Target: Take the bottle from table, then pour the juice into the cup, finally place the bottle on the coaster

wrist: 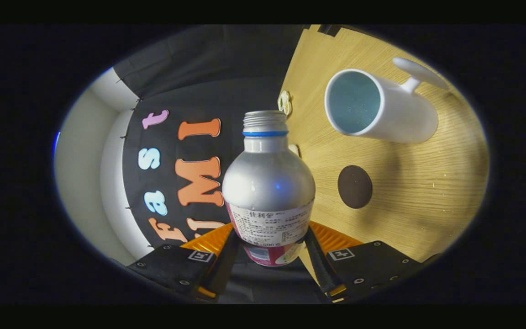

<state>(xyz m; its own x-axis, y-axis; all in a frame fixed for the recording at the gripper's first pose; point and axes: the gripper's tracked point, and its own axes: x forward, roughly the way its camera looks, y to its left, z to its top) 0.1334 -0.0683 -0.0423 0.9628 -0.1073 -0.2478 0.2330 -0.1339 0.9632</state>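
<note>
Gripping the bottle (268,183) pretty solidly here: both fingers (324,267) of the gripper (270,265) press on its labelled lower body, one each side. It's silver, cap off, with a blue ring under the threaded neck, and it's up off the table (409,201), rolled sideways relative to the wood top. Beyond it sits the white cup (377,107), blue inside, mouth facing the camera, handle on the far side. Dark round coaster (355,186) lies on the table between cup and fingers, just beside the bottle.
</note>
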